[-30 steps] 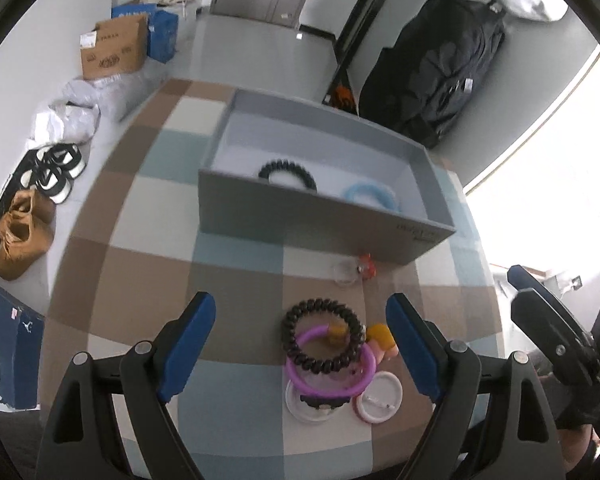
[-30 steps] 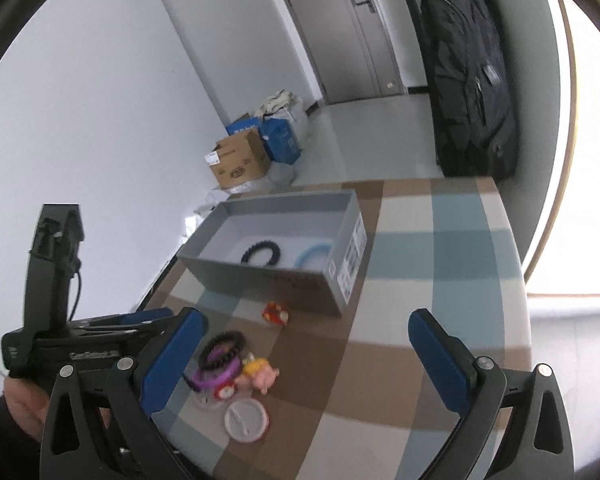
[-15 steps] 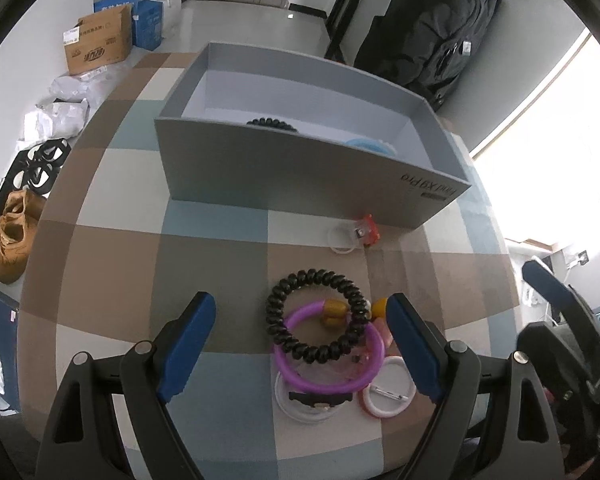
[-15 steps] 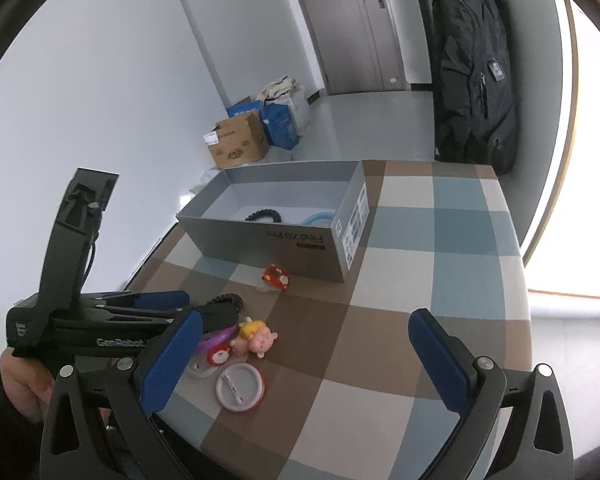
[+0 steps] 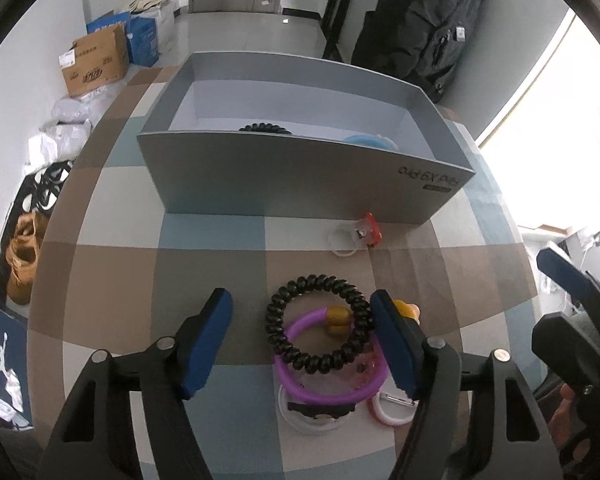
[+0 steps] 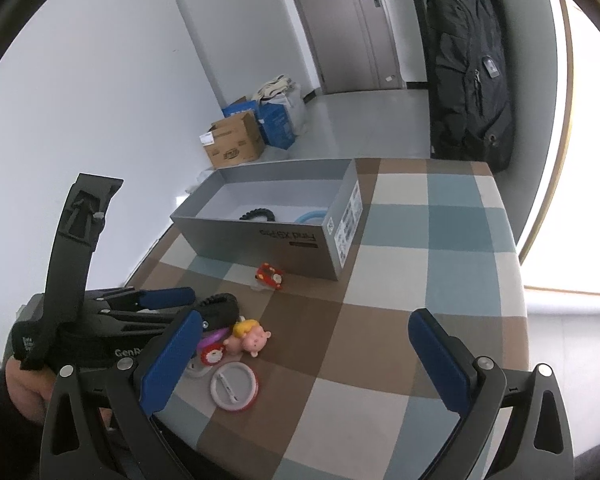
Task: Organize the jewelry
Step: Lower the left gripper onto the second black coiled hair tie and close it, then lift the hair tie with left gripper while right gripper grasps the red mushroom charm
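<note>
Looking down from the left wrist view, the grey box [image 5: 300, 176] on the checked tablecloth [image 5: 111, 280] already holds a black coil band [image 5: 264, 128] and a blue ring [image 5: 366, 140], so part of the sorting looks done. Left outside are a black spiral bracelet [image 5: 318, 324] lying over a purple bangle [image 5: 332, 376], white ring pieces under them, a pink-rimmed badge [image 5: 392, 410] and a red clip [image 5: 367, 232] just beside the box's front wall. The left gripper [image 5: 302, 338] has its jaws closing with the spiral bracelet between them; the right pad is at the bracelet's edge, the left pad well clear, so nothing is gripped yet. The bangle beneath may drag along, and the tall box wall must be cleared. From the right wrist view, the right gripper [image 6: 306, 360] stands wide and empty over bare cloth, away from the pile. A pink toy figure [image 6: 249, 338] and a round white badge [image 6: 233, 386] lie near the left gripper, whose body hides most of the bracelets. Beyond the table are cardboard cartons [image 6: 235, 146], a dark backpack [image 6: 472, 68] and a door.
</note>
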Tool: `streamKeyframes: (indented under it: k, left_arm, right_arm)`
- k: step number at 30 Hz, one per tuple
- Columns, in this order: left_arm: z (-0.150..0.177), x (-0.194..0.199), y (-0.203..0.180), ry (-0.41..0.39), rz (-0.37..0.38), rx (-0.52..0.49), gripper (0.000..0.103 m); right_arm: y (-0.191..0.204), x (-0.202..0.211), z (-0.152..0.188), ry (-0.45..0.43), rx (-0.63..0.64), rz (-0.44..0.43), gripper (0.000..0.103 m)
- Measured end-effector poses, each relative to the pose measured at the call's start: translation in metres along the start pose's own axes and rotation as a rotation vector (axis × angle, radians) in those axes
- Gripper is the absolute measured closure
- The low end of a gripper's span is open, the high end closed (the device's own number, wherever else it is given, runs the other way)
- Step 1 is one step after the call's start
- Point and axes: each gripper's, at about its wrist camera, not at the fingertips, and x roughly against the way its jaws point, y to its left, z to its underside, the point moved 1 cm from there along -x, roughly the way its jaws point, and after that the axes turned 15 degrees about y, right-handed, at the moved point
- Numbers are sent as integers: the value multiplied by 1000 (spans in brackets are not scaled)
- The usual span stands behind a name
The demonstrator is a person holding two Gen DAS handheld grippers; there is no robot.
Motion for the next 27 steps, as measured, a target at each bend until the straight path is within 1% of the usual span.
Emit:
streamKeyframes:
  k: [2,3,4,7,10,18,24,27]
  left_arm:
    - [0,0,-3,0,2,-17,47]
    - [0,1,-3,2,12,-19,53]
    - [1,1,-2,5,25,-17,56]
    - [1,3,-1,11,34,-9,57]
    - [0,4,3,18,64,11,58]
    - [-6,8,26,29,217,120,59]
    - [-8,28,42,-28,304,172,59]
    - [-10,38,47,-65,333,190,59]
  right_arm:
    - [0,0,0,1,0,0,0]
    - [0,0,0,1,0,1,0]
    - [0,0,0,0,0,1,0]
    - [0,0,-1,1,0,1,0]
    - [-2,0,0,3,-6,3,0]
    - [-7,-4,-1,12,-25,-5,0]
    - [-10,-10,-4,33,-55,-25,0]
    - [-13,-14,-8,45,-80,-57,0]
